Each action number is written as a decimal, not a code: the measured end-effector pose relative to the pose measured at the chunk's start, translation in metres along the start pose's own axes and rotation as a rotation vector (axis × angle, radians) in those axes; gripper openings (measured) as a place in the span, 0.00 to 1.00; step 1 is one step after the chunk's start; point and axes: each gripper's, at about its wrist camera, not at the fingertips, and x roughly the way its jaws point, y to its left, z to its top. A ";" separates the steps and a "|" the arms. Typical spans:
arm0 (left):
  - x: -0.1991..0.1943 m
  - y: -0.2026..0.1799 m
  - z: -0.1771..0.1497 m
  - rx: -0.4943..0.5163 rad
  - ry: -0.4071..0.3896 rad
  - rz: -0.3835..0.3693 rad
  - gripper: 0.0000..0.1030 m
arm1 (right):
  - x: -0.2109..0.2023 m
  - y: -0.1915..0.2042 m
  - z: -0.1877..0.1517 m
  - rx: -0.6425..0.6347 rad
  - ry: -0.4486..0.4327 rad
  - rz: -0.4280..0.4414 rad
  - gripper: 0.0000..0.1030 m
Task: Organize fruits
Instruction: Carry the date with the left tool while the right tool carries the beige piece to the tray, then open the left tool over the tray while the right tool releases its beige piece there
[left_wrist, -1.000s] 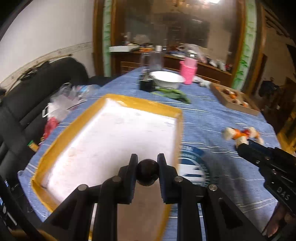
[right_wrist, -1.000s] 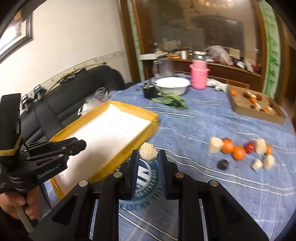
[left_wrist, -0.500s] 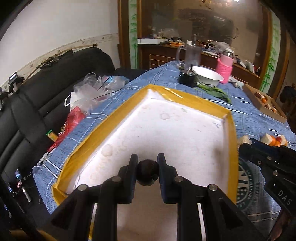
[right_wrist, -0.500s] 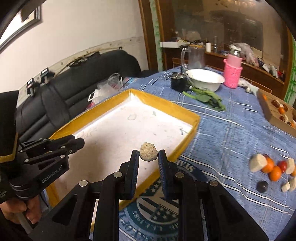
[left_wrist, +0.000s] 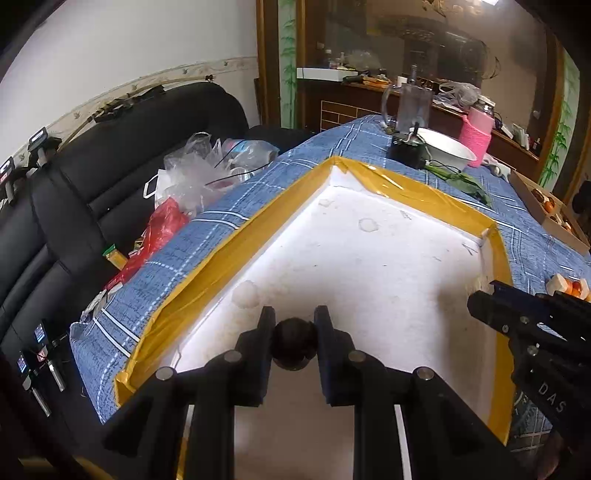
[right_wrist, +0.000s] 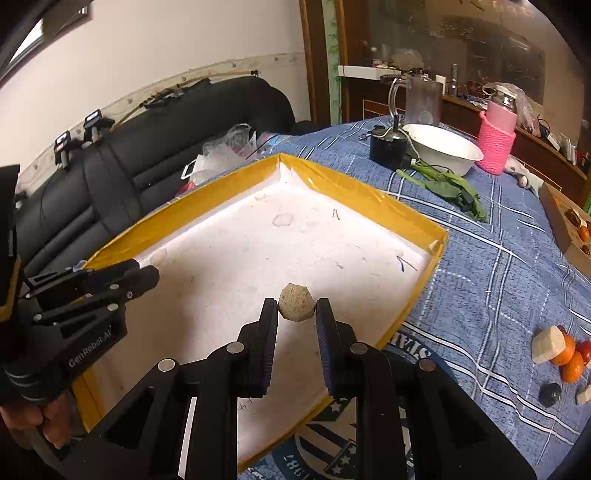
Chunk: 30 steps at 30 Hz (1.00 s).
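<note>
Blue tablecloth (right_wrist: 498, 280) — black sofa (left_wrist: 110, 166) beside

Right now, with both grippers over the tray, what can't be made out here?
- Dark round fruit, left wrist view: kind unclear, sides covered by the left gripper.
- Cardboard box, right wrist view: cut by the frame edge, contents too small.
- Tray near corner: hidden behind the right gripper.

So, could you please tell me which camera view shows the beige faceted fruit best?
The right wrist view: the beige faceted fruit sits centred and sharp between the right gripper's jaws, above the yellow-rimmed tray. The left wrist view doesn't show it, only that gripper's side.
</note>
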 end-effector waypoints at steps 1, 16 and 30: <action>0.001 0.001 0.000 -0.002 0.002 0.002 0.23 | 0.002 0.001 -0.001 -0.003 0.006 0.000 0.19; 0.008 0.009 -0.005 -0.022 0.032 0.018 0.25 | 0.016 0.003 -0.004 -0.017 0.051 -0.015 0.20; -0.024 0.029 -0.003 -0.165 -0.055 0.022 0.80 | -0.040 -0.026 -0.011 0.073 -0.100 -0.022 0.72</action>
